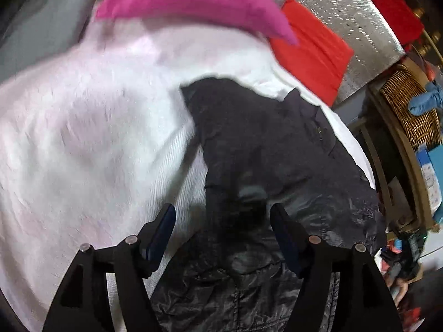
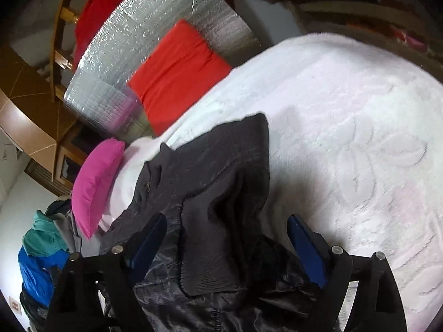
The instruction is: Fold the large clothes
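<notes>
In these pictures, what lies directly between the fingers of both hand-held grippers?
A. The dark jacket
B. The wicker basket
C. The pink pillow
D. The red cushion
A: the dark jacket is spread on the white blanket, under the open right hand-held gripper and left hand-held gripper.

Before me lie one dark jacket [image 2: 210, 182], one white bedspread [image 2: 346, 127], one pink pillow [image 2: 97, 182], one red cushion [image 2: 180, 74] and one silver foil sheet [image 2: 155, 22]; I count two grippers, left [image 1: 223, 221] and right [image 2: 227, 233].
</notes>
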